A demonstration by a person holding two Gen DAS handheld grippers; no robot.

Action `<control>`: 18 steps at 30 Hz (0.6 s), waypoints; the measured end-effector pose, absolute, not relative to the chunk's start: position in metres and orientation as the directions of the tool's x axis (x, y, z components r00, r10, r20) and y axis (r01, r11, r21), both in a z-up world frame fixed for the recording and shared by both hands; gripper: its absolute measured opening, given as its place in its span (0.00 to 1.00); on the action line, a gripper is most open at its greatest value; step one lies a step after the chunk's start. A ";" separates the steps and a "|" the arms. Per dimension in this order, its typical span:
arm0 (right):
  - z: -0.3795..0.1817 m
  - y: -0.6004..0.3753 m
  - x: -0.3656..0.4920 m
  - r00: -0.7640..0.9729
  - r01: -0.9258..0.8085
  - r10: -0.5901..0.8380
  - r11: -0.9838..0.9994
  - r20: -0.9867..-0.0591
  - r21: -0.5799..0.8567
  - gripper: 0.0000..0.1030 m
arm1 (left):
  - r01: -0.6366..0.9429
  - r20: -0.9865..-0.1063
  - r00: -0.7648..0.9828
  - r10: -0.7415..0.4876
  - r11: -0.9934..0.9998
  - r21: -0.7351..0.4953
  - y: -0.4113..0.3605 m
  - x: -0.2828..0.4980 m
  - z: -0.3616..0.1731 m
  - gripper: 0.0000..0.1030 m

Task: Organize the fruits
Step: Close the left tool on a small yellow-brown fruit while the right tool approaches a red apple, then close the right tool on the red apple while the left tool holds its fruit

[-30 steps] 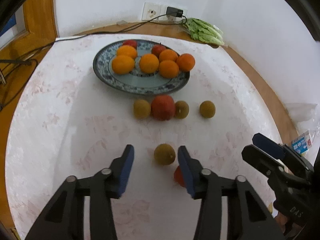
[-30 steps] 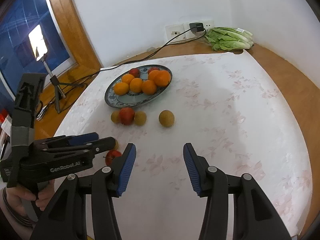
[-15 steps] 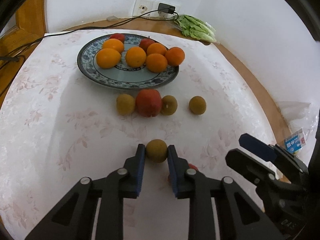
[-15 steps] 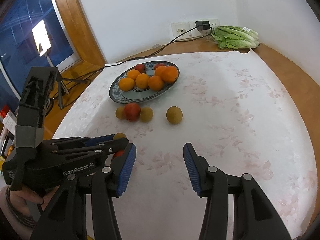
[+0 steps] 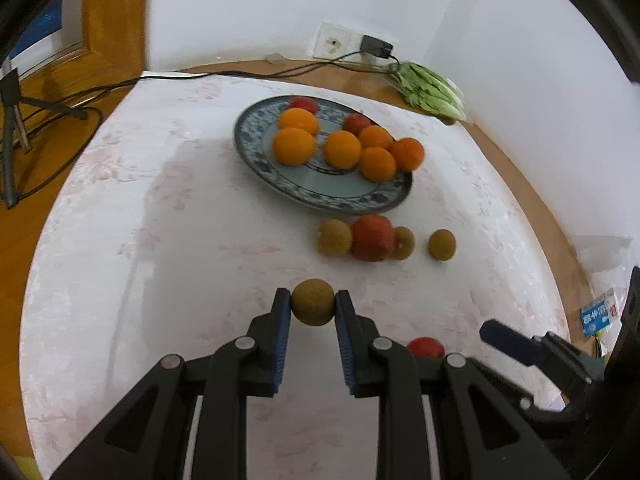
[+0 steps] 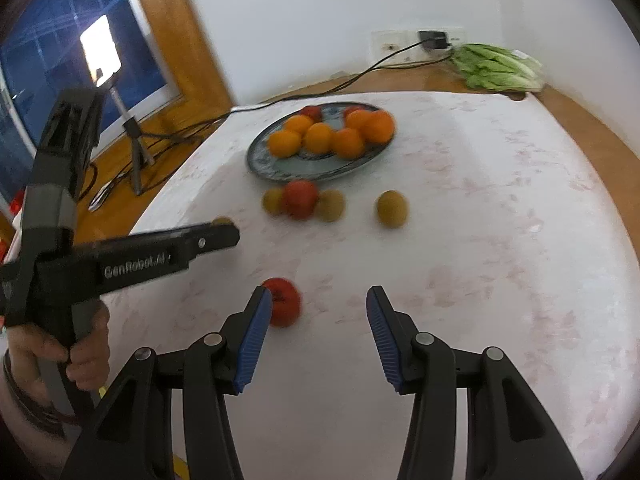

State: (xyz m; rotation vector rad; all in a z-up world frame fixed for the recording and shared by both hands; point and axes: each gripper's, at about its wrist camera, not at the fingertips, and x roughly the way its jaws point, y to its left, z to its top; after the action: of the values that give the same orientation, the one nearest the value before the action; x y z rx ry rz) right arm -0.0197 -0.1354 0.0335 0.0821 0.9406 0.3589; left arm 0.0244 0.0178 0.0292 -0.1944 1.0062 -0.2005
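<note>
Brown fruit clamped in left gripper; carry level to plate, right gripper gaping, holding nothing.

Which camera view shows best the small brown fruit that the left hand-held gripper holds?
The left wrist view: the brown fruit sits sharp and whole between the blue pads of the left hand-held gripper. In the right wrist view only a blurred sliver of it peeks above that gripper's black finger.
</note>
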 end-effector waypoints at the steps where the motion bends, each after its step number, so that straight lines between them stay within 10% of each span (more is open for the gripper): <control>1: 0.032 -0.132 -0.020 0.531 -0.274 0.340 0.936 -0.776 0.222 0.49 | 0.072 -0.815 0.522 -0.251 0.965 -0.252 0.020 0.024 0.030 0.22; 18: 0.012 -0.109 -0.008 0.472 -0.331 0.370 0.915 -0.800 0.228 0.39 | 0.062 -0.812 0.534 -0.237 0.968 -0.242 0.023 0.026 0.030 0.22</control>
State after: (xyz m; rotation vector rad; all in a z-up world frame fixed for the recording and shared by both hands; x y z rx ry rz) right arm -0.0085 -0.1088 0.0119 0.0432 0.9907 0.4297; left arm 0.0259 0.0227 0.0302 -0.1922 0.9937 -0.1791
